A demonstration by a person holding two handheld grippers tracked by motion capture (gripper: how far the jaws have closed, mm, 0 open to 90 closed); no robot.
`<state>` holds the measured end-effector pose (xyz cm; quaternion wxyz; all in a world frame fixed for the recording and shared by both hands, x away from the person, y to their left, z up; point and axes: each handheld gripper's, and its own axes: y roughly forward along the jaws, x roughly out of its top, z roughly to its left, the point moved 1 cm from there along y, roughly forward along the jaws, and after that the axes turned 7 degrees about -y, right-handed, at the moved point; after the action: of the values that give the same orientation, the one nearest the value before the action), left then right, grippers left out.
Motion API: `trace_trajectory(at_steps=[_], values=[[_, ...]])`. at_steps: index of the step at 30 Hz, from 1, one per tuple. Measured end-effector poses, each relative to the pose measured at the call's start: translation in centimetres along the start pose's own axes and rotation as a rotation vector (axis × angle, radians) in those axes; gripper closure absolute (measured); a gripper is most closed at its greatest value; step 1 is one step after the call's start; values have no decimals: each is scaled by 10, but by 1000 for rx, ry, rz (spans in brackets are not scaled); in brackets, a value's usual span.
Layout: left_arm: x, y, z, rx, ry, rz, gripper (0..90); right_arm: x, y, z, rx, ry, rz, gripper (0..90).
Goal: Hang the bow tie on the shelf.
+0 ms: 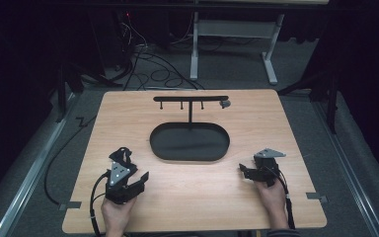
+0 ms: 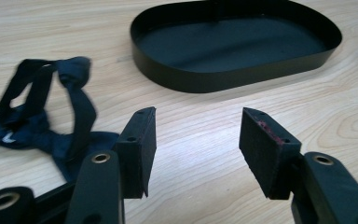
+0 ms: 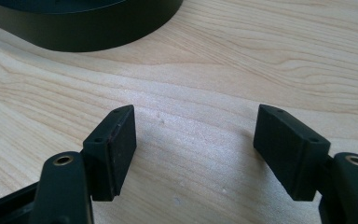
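Left tongs (image 2: pixel 196 140): we hold them with jaws spread, nothing between. Right tongs (image 3: pixel 193 149): likewise agape and empty over bare table (image 3: pixel 242 60). Dark strap (image 2: pixel 46 112): we see it loosely heaped just left of the left tongs, near the tray (image 2: pixel 233 79). Rack (image 1: pixel 191 98): far side of the tray. Risk: we may pinch one loop only, so the strap drags or slips.
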<state>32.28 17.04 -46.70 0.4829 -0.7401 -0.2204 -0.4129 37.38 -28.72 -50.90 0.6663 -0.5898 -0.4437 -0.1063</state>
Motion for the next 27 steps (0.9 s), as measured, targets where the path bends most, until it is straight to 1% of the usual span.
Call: trace_trajectory(at_steps=[4, 8, 10, 11, 12, 14, 16, 18, 20, 21, 22, 27], values=[[0, -7, 7, 17, -16, -13, 469, 0, 0, 0, 0, 0, 0, 312], [0, -12, 12, 31, -18, -23, 468, 0, 0, 0, 0, 0, 0, 313], [2, -16, 18, 52, -21, -29, 467, 0, 0, 0, -1, -1, 0, 313], [2, -16, 18, 52, -21, -29, 467, 0, 0, 0, -1, 0, 0, 313], [3, -18, 21, 60, -27, -35, 468, 0, 0, 0, 0, 0, 0, 312], [4, -20, 25, 61, -42, -40, 469, 0, 0, 0, -1, -1, 1, 313], [5, -21, 29, 67, -45, -44, 470, 0, 0, 0, -1, -2, 0, 313], [6, -21, 30, 70, -49, -45, 471, 0, 0, 0, -1, -1, 1, 313], [7, -21, 35, 83, -57, -48, 473, 0, 0, 0, 0, -1, 0, 313], [7, -21, 35, 83, -57, -48, 474, 0, 0, 0, 0, -1, 0, 313], [8, -21, 40, 90, -62, -46, 473, 0, 0, 0, 0, 0, 0, 313], [13, -17, 53, 113, -78, -43, 474, 0, 0, 0, 0, 0, 0, 313]])
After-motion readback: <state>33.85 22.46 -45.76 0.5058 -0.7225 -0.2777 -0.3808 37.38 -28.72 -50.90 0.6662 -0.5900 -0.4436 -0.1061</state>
